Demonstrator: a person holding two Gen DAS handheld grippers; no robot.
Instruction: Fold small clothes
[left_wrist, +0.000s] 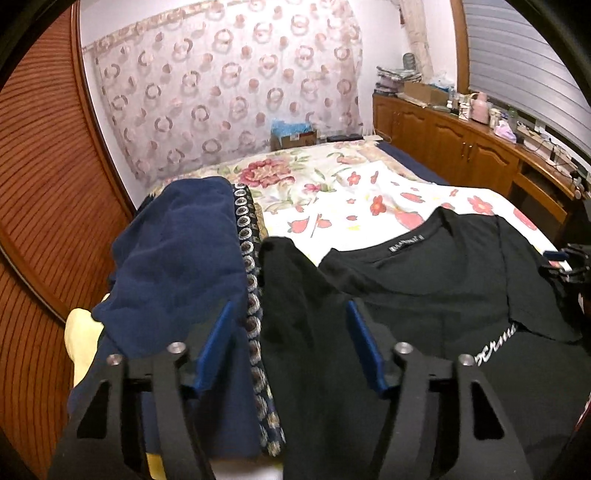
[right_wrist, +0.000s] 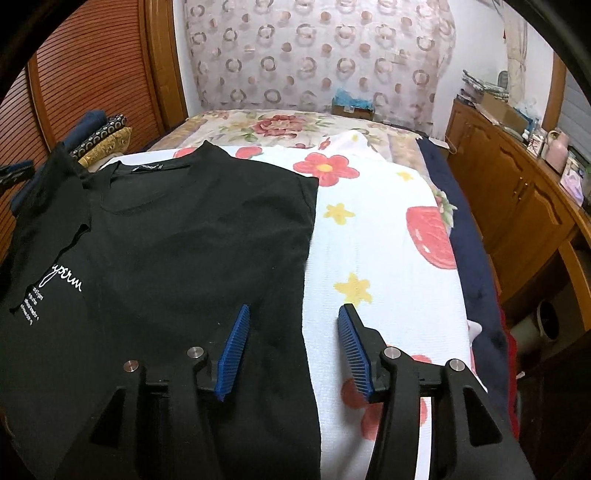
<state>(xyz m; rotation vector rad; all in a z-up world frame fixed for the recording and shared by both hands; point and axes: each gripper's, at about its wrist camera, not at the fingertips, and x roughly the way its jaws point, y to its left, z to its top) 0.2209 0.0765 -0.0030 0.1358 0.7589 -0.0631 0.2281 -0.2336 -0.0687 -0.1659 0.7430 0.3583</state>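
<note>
Black tee lies flat on the bed, collar toward the far end, w/ both sides already folded in, so it's a narrow strip. Your right gripper has fingers spread, straddling its right edge; left gripper likewise spread over the left edge, beside the folded stack by the bed's left edge. Nothing pinched yet.

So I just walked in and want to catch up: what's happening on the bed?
A person with two handheld grippers is folding a black T-shirt on the flowered sheet. Both the left gripper and right gripper hover open over it, holding nothing. Its sides look folded in. Folded clothes sit to the left.
</note>
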